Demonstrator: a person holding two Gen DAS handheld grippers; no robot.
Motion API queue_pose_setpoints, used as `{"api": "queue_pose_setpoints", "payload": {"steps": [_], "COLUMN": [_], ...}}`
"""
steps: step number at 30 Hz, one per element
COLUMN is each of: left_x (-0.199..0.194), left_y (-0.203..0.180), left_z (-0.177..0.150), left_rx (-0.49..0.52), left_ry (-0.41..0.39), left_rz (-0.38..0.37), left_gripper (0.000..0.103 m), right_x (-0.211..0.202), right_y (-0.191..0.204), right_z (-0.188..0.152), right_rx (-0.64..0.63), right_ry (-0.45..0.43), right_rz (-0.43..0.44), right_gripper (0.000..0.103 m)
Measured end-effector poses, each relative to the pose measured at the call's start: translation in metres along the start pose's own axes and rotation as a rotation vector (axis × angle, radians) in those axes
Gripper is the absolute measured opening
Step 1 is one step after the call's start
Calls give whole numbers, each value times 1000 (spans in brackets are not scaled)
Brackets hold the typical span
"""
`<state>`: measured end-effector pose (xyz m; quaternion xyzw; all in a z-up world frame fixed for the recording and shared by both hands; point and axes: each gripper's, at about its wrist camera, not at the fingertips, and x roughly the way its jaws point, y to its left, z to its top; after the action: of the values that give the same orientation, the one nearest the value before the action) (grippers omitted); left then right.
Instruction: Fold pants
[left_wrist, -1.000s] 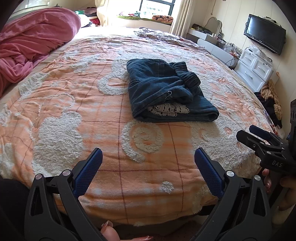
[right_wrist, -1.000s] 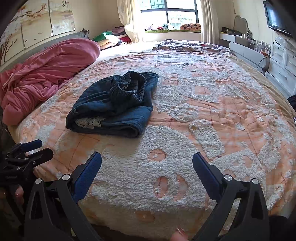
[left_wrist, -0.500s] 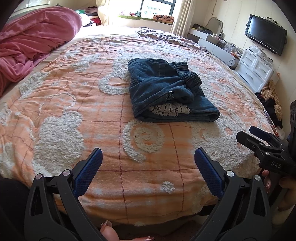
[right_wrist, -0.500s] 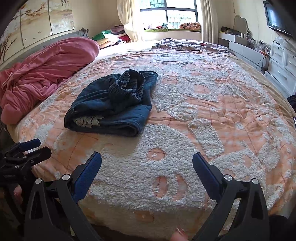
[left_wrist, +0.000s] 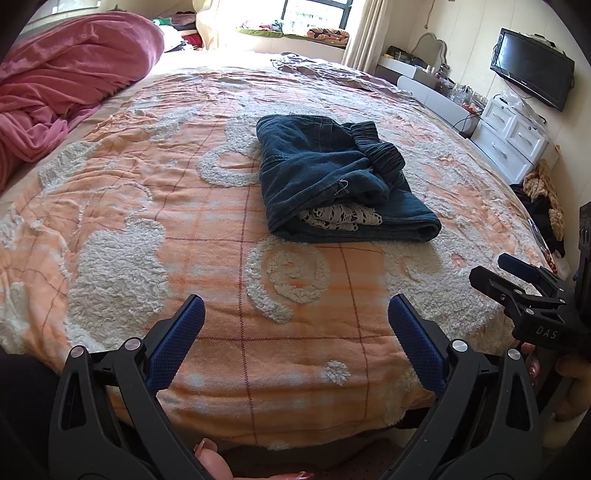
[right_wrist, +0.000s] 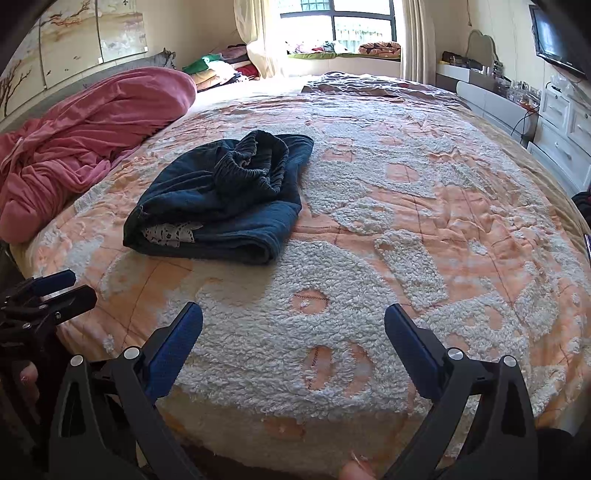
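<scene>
On the orange-and-white tufted bedspread (left_wrist: 207, 236), the dark blue folded pants (left_wrist: 332, 184) are lying in a compact bundle (a lace-patterned lining is peeking out at the near edge); hardly anything is being changed across the last second; both the left gripper (left_wrist: 295, 332) and the right gripper (right_wrist: 293, 332) are being held wide open and empty, well short of the bundle, so the folding is judged finished.

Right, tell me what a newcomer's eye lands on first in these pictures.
First, the dark blue folded pants, a rumpled bundle with a patch of white patterned fabric showing at its near edge, lying mid-bed on the orange-and-white fleecy bedspread. Then the crumpled pink blanket heaped along the bed's left side. Nearest, both grippers' blue-padded fingers stand spread wide, empty, at the bed's near edge.
</scene>
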<state>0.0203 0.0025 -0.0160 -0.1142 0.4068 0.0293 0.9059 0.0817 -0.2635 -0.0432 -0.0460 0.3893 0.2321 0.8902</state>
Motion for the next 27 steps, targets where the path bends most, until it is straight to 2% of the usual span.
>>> {"api": "queue_pose_setpoints", "payload": {"steps": [14,17,20,24,27], "left_x": [1,2,-1,-19,-17], "left_y": [-4,-3,0,24,63], "left_z": [0,2,6,31,67], "left_rx": [5,-9,-20,-72,-78], "left_ry": [13,26,6,-65,-40], "left_rz": [-17,-19,-23,-37,66], "left_gripper": [93,93,93,93,93], "right_x": [-1,-1,-4,-13,-22], "right_y": [-2,-5,-11,-35,-81], "right_z": [0,1,5,21,44], "right_rx": [1,2,10,51,111], "right_ry": [0,0,-2,-11,-33], "right_rz": [-14,-33,-57,-79,-100], "right_gripper": [98,98,98,98,98]}}
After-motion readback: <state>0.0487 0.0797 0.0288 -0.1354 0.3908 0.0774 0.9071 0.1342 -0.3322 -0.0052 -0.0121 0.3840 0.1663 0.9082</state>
